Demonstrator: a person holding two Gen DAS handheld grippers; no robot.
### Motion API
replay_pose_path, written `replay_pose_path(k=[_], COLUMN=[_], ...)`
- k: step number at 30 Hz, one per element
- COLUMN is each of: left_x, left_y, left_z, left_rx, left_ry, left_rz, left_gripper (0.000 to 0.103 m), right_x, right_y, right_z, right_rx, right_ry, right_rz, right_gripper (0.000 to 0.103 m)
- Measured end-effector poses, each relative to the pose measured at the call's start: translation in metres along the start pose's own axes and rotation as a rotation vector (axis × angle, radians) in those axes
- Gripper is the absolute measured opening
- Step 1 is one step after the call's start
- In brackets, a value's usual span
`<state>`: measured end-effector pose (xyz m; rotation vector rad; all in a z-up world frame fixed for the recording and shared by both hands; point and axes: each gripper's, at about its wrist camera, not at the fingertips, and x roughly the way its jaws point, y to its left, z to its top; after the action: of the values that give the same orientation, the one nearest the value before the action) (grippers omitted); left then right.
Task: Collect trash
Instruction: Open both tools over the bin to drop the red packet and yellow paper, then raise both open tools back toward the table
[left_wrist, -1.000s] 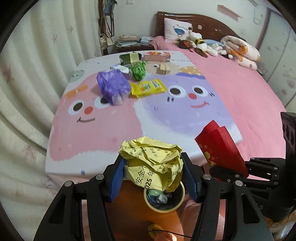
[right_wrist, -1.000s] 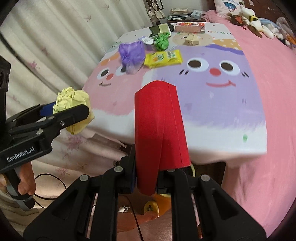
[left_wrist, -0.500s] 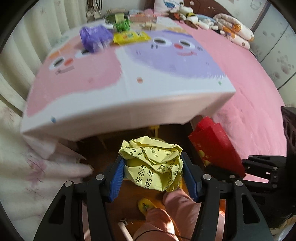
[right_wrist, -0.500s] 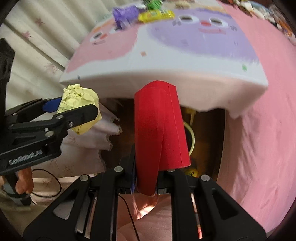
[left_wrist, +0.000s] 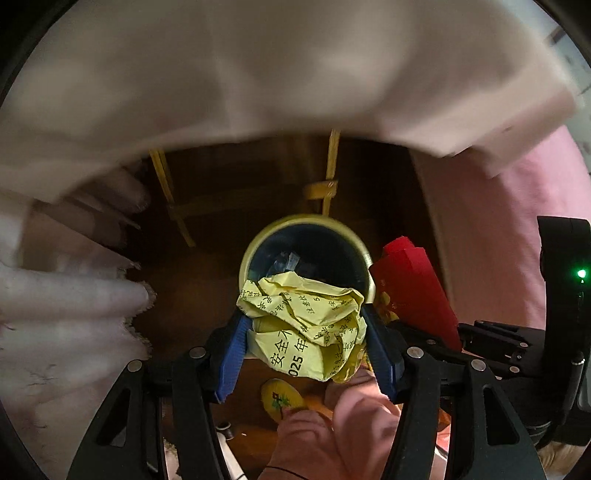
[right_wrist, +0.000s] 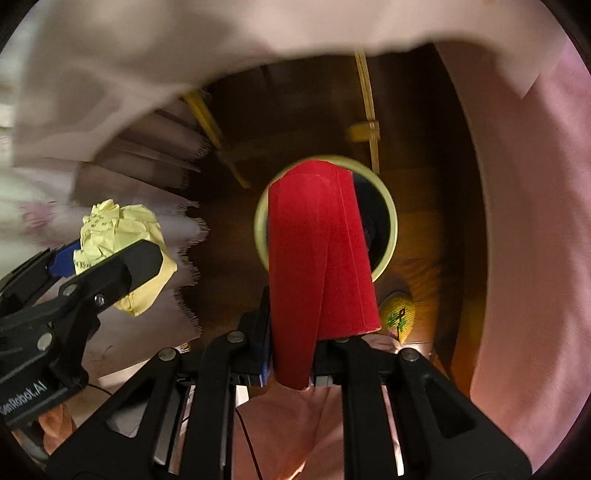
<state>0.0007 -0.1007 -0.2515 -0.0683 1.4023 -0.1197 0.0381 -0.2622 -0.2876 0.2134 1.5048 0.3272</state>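
Note:
My left gripper (left_wrist: 306, 343) is shut on a crumpled yellow paper ball (left_wrist: 306, 325) printed with black characters, held just above a round bin (left_wrist: 255, 247) with a pale yellow rim and dark inside. In the right wrist view the same paper ball (right_wrist: 118, 243) shows at the left in the left gripper (right_wrist: 110, 254). My right gripper (right_wrist: 291, 354) is shut on a folded red envelope (right_wrist: 317, 254), which hangs over the bin (right_wrist: 388, 206) and hides much of its mouth. From the left wrist view the red envelope (left_wrist: 413, 291) sits right beside the bin's rim.
The bin stands on a dark wooden floor under a table with yellow legs (left_wrist: 332, 173). A white cloth edge (left_wrist: 258, 74) hangs overhead. Pink bedding (right_wrist: 535, 221) fills the right. A yellow slipper (left_wrist: 280, 398) and pink trouser leg (left_wrist: 354, 432) are close below.
Both grippers have dropped from above the tabletop to below its edge and tilted downward. The bin is now straight ahead and close. Both still hold their items.

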Motion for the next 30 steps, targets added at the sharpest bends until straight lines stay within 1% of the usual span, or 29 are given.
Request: replay_pose_path(k=[3, 6, 8, 9, 11, 12, 13, 14, 18, 24, 27, 30], left_x=[0.042, 0.073, 0.086, 0.09, 0.097, 0.099, 0.099, 0.099, 0.086, 0.037, 0.003, -0.033], left_y=[0.002, 0.003, 0.005, 0.004, 0.011, 0.014, 0.016, 0.021, 0.036, 0.051, 0.056, 0.06], left_z=[0.001, 0.005, 0.007, 0.01, 0.013, 0.015, 0.016, 0.018, 0.022, 0.024, 0.025, 0.027], left_rx=[-0.022, -0.039, -0.038, -0.042, -0.06, -0.073, -0.081, -0.09, -0.103, -0.126, -0.137, -0.14], left_ry=[0.017, 0.026, 0.032, 0.033, 0.033, 0.032, 0.031, 0.028, 0.006, -0.031, -0.055, -0.077], left_rz=[0.017, 0.021, 0.025, 0.03, 0.045, 0.049, 0.05, 0.05, 0.065, 0.085, 0.086, 0.085], left_gripper=[0.061, 0.066, 0.074, 0.076, 0.087, 0.088, 0.088, 0.089, 0.09, 0.09, 0.09, 0.09], right_x=[0.041, 0.076, 0.091, 0.099, 0.11, 0.115, 0.114, 0.113, 0.106, 0.075, 0.05, 0.015], right_y=[-0.017, -0.028, -0.034, -0.036, -0.04, -0.042, -0.042, -0.042, -0.039, -0.024, -0.013, -0.003], right_z=[0.006, 0.012, 0.018, 0.02, 0.024, 0.03, 0.031, 0.034, 0.042, 0.046, 0.046, 0.045], right_rx=[0.013, 0.007, 0.004, 0.002, -0.006, -0.009, -0.008, -0.007, 0.003, 0.019, 0.029, 0.043], right_ry=[0.016, 0.034, 0.041, 0.044, 0.053, 0.053, 0.046, 0.037, 0.008, -0.024, -0.047, -0.082], right_rz=[0.0, -0.026, -0.029, -0.03, -0.038, -0.041, -0.036, -0.028, -0.034, -0.023, -0.025, -0.009], right_gripper=[0.012, 0.012, 0.012, 0.014, 0.032, 0.051, 0.061, 0.061, 0.061, 0.062, 0.063, 0.063])
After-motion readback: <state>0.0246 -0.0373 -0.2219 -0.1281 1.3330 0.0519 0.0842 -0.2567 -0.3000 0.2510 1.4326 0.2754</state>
